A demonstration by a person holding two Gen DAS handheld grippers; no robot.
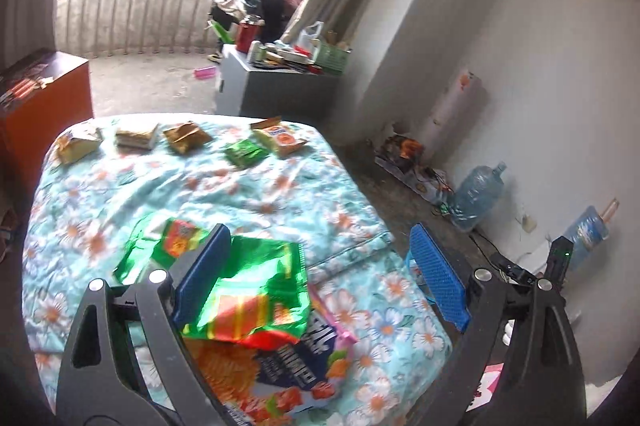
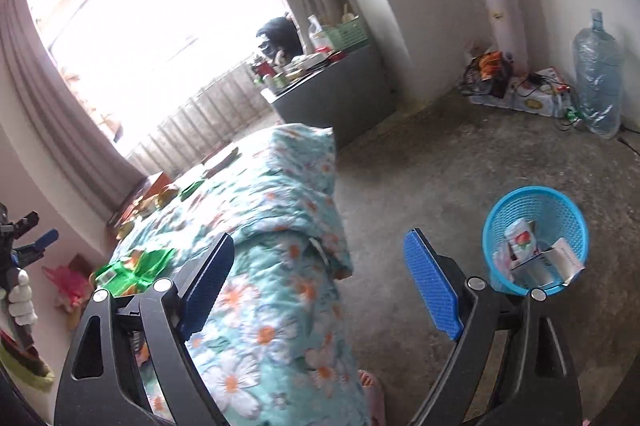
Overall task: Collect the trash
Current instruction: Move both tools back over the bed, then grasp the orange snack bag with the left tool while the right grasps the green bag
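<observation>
Our left gripper (image 1: 320, 274) has its blue fingers (image 1: 438, 274) spread wide and empty above the bed (image 1: 248, 194), one finger lying over a green foil wrapper (image 1: 256, 290) that rests on a larger orange-and-blue snack bag (image 1: 276, 374). Five more wrappers (image 1: 182, 136) sit in a row along the bed's far edge. We hold the right gripper (image 2: 322, 282) equally wide, gripping nothing, over the bed's corner and the concrete floor (image 2: 420, 186). Beside it on the floor stands a blue mesh bin (image 2: 576, 226) with packets inside.
</observation>
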